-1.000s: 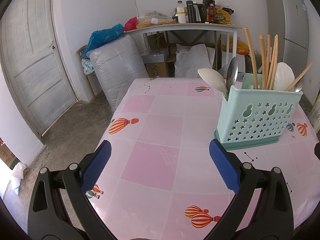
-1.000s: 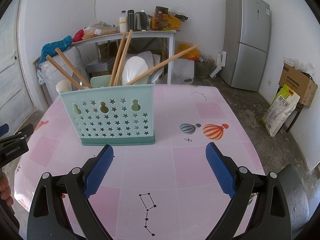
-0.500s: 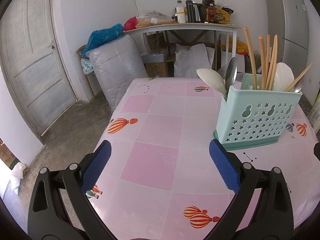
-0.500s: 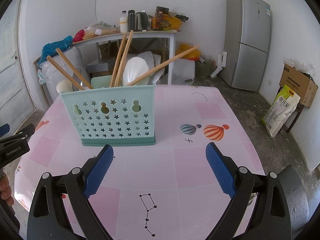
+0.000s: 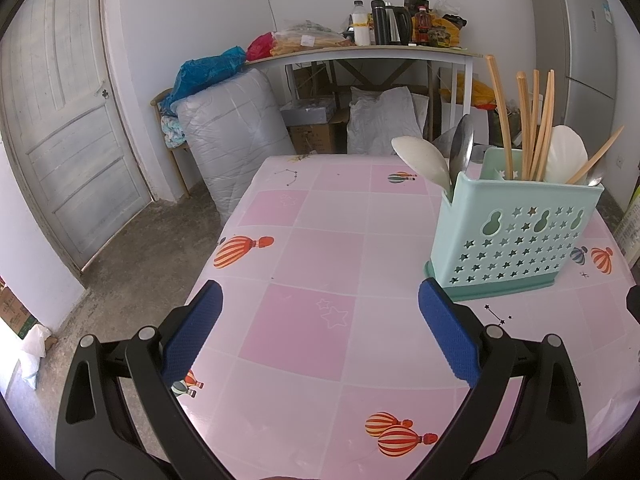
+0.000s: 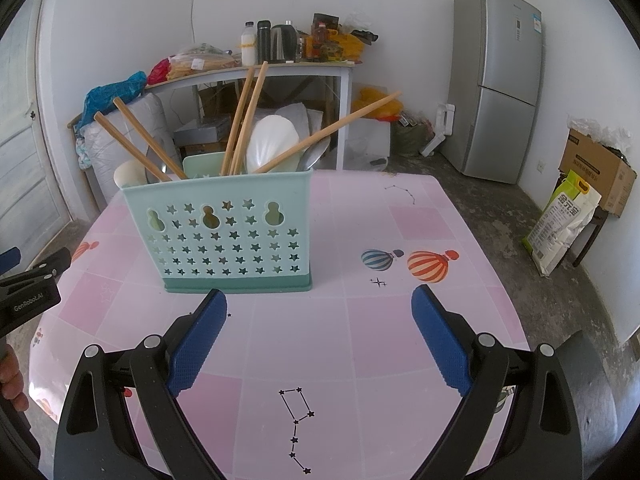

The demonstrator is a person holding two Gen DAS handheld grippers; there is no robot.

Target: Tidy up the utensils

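My left gripper [image 5: 318,320] is spread wide with nothing between its blue pads [image 5: 192,332], held low over the pink table [image 5: 304,264], to the left of the utensil holder [image 5: 516,236] and not touching it. My right gripper [image 6: 318,320] is just as wide apart and just as empty, pointed nearly square at the broad star-punched face of the utensil holder [image 6: 224,236], its left pad close to the holder's base but apart from it.

Everything I can call a utensil stands inside the holder. The wooden chopsticks [image 6: 240,120] fan out of its top, two leaning left, two near upright, one slanting far to the right. A white spoon [image 6: 272,144] rises behind them, another white spoon [image 5: 422,160] pokes out at the holder's left end as my left camera sees it, and a metal spoon [image 5: 460,148] stands beside that one. (Which compartment each sits in I cannot tell, as the front wall hides the dividers.)

Around the holder the tablecloth shows only its printed balloons [image 6: 428,266] and star patterns; no loose utensil lies on any part of the table that either camera takes in. I judge the sorting essentially done. What may be left is small: perhaps straightening the slanted chopstick [image 6: 328,132], or just drawing both grippers away.
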